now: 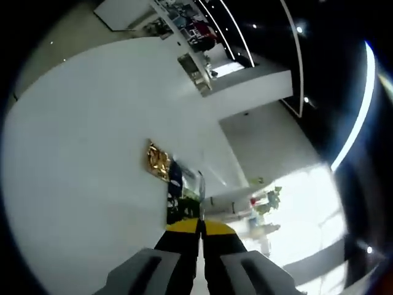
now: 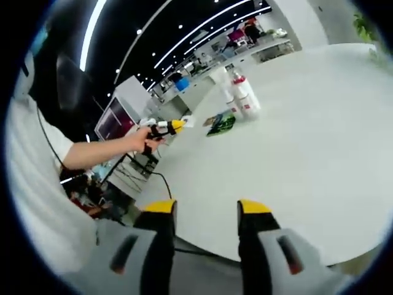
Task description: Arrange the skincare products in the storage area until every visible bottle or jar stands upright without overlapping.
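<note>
White round table [image 2: 307, 141] spreads ahead of the right gripper [image 2: 207, 212], whose yellow-tipped jaws stand apart, holding nothing. At about one o'clock, near the table's far side, white skincare bottles [image 2: 244, 98] stand upright beside a green packet [image 2: 221, 125]. At nine o'clock, a person's hand [image 2: 140, 142] holds the left gripper [image 1: 199, 226], its jaws pressed together and empty.
</note>
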{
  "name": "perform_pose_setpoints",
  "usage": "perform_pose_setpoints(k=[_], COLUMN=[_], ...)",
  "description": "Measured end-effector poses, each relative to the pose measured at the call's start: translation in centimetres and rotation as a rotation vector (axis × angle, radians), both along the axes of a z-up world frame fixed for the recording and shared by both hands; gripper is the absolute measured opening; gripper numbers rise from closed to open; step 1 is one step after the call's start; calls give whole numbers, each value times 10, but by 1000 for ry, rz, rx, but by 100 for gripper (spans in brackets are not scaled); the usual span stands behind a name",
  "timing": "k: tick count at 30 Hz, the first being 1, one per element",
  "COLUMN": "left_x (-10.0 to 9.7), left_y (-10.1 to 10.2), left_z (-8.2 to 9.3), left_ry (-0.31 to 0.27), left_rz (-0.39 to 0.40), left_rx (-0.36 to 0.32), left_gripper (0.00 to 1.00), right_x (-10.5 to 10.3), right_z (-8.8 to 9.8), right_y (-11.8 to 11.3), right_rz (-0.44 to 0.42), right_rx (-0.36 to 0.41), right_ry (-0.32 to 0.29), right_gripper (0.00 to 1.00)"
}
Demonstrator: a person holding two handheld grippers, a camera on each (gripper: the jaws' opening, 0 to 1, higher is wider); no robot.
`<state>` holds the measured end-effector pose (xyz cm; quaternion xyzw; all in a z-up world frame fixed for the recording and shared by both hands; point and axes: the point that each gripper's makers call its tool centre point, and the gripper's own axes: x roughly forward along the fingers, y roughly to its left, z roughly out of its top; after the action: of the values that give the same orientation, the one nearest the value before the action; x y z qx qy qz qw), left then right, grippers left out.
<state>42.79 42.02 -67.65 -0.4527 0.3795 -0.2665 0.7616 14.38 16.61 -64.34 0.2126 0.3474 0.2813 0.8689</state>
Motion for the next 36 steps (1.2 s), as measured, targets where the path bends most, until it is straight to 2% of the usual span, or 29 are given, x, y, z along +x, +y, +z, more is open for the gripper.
perform_pose_setpoints(k=[8,10,21,25,28,31,33,34,36], left_x=[13,15,17,19,19,19,21,20,22], left_y=[0,1,-6,-3,-4,-1,-1,1,1], left_z=[-16,-24,-50,-60,-64,-71,-70,-73,-72], left_ry=[25,41,98,140,150,190,171,191,191], left_rz=[2,-5,-34,-11,-11,1,-8,-6,-3], left_rx=[14,36,57,61,64,108,138,160,154], left_gripper=[1,1,1,1,1,1,2,2,2], right_x=[-1,-1,-2,-1,-1,-2,-2,-2,-2], right_z=[-12,-13,-22,-24,-25,-26,-27,-27,-28], right_y=[-2,-3,-4,-5,-5,-5,-5,-6,-6], right_rz=[-1,-3,-1,-7,-7,-5,-3,-4,-3], right_rx=[-15,-16,-30,-27,-29,-34,-40,-45,-48], right_ry=[52,56,98,107,112,115,116,117,119], right_gripper=[41,41,39,39,39,38,38,38,38])
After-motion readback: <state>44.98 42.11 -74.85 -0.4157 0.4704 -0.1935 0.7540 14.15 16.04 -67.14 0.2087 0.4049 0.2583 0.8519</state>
